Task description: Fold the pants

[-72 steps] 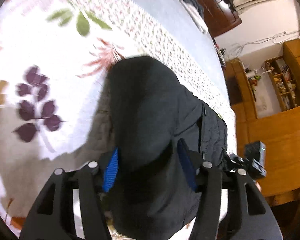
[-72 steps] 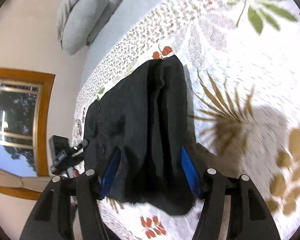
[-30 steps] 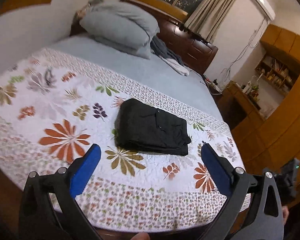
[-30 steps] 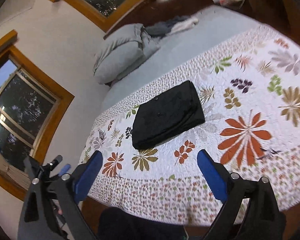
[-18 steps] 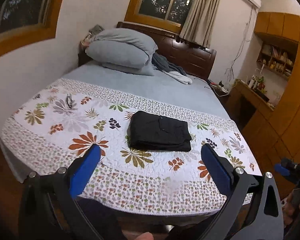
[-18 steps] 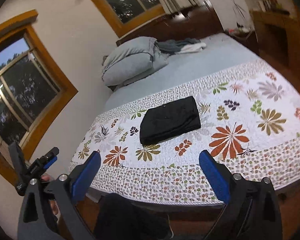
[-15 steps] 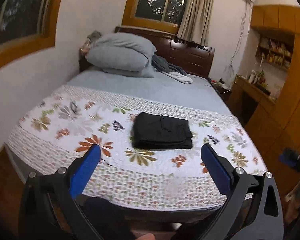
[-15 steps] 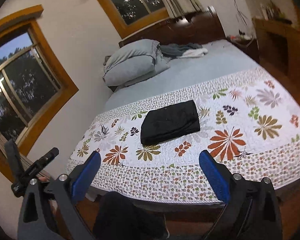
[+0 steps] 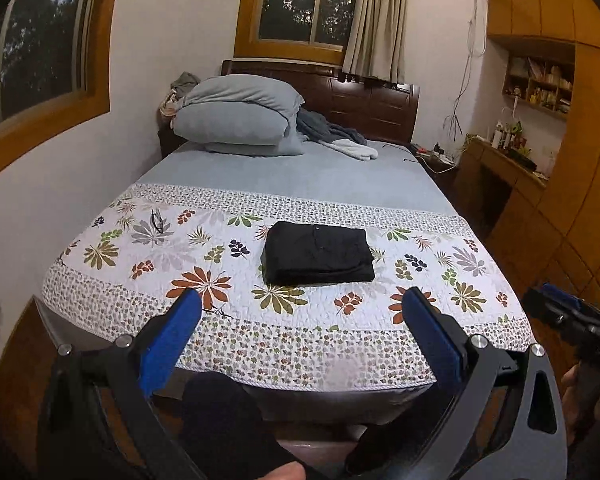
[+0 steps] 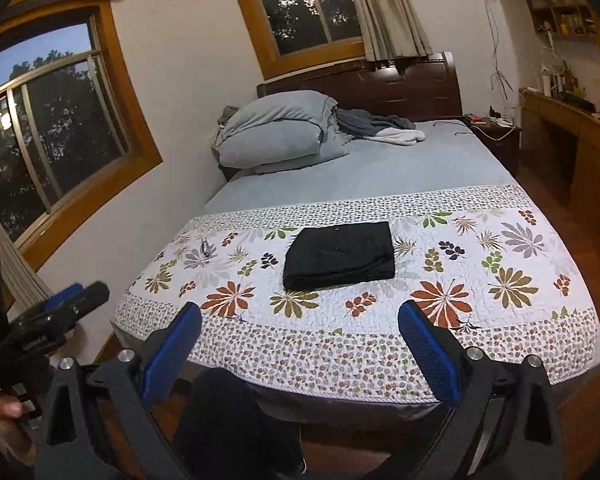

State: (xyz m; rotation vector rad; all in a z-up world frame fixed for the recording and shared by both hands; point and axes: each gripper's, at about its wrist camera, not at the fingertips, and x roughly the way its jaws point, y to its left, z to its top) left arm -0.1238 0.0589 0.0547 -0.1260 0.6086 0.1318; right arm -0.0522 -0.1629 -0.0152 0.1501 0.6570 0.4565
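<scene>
With the pants (image 9: 318,258) folded on the bed (image 9: 340,184), both hand-held grippers gape empty.
Loose layers, seemingly uneven, could slump if nudged.

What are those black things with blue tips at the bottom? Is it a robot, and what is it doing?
No robot here. A person holds a grabbing tool in each hand, and each tool carries a camera looking out between its two blue-padded fingers. One picture is from the left claw, the other from the right claw. Both claws are wide open and hold nothing. On the flowery quilt of the bed lie the black pants, folded into a neat rectangle. Grey pillows sit at the far end.
</scene>
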